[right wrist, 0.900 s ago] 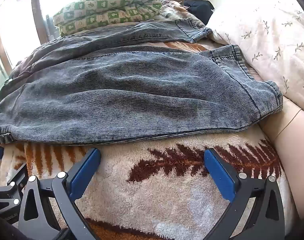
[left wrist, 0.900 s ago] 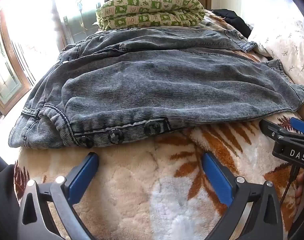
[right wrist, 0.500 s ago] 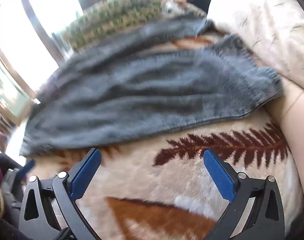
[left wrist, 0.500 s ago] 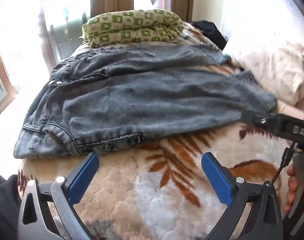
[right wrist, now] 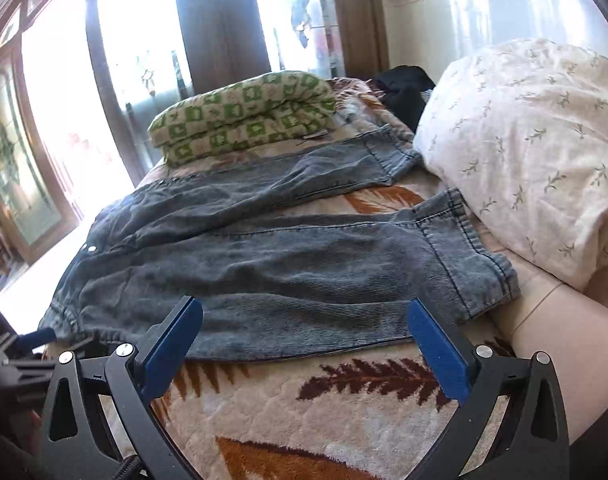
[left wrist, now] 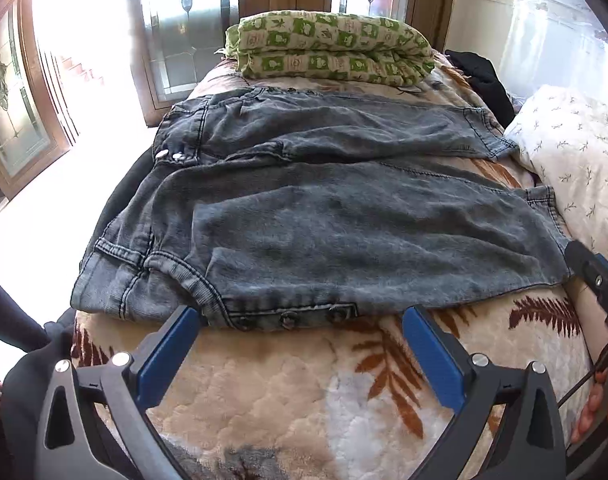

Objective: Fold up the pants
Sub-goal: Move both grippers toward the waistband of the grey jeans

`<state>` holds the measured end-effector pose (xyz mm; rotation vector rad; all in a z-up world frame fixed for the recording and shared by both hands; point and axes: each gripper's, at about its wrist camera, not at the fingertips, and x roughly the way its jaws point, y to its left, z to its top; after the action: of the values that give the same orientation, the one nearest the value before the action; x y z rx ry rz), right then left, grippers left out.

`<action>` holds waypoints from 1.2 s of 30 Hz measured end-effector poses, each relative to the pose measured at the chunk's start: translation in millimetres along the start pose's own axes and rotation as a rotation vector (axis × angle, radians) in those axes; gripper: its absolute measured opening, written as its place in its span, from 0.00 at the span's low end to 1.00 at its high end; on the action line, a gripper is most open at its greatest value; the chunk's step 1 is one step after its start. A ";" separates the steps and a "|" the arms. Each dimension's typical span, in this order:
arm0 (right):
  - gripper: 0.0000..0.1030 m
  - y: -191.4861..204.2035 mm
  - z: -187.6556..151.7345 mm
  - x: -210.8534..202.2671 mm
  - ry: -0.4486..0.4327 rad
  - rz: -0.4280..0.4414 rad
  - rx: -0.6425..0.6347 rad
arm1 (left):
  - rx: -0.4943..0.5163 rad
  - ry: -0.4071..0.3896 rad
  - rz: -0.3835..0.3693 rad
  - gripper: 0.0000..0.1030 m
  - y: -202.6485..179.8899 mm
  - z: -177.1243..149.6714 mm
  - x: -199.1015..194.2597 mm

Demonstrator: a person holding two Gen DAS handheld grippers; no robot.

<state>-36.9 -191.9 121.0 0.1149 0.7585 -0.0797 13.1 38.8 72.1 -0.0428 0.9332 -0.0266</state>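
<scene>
Grey washed denim pants (left wrist: 323, 216) lie spread flat on a fleece blanket (left wrist: 288, 392) with a brown leaf print, waist to the left, both legs running right. They also show in the right wrist view (right wrist: 288, 256). My left gripper (left wrist: 300, 320) is open and empty, at the near edge by the waistband buttons (left wrist: 288, 319). My right gripper (right wrist: 304, 316) is open and empty, at the near edge of the closer leg, left of its hem (right wrist: 483, 264). The right gripper's body (left wrist: 595, 280) shows at the left view's right edge.
A folded green checked quilt (left wrist: 331, 46) lies beyond the pants. A white floral pillow (right wrist: 531, 152) lies right of the leg hems. A black garment (left wrist: 479, 76) sits at the far right corner. Windows stand behind the bed. The bed drops off at the left.
Both grippers have pulled back and risen, so more of the pants and room show. Both stay open. The pants have not moved.
</scene>
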 end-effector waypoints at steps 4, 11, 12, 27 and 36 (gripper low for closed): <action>1.00 -0.2 3.6 -4.4 -0.008 0.005 -0.014 | 0.014 -0.003 0.009 1.00 -7.7 2.2 -4.0; 1.00 0.0 6.9 -5.8 -0.006 0.004 -0.011 | 0.018 -0.002 0.011 1.00 -11.0 2.6 -2.6; 1.00 -0.3 7.5 -5.9 -0.006 0.003 -0.010 | 0.020 -0.002 0.013 1.00 -11.9 2.8 -3.3; 1.00 1.0 9.7 -1.8 0.015 -0.004 -0.031 | 0.012 -0.015 0.022 1.00 -9.0 8.1 -4.9; 1.00 2.5 7.5 -0.6 0.020 -0.007 -0.032 | 0.015 -0.028 0.028 1.00 -8.5 8.6 -5.5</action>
<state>-31.9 -190.4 127.0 0.0831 0.7803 -0.0731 16.7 30.8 82.0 -0.0164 0.9056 -0.0067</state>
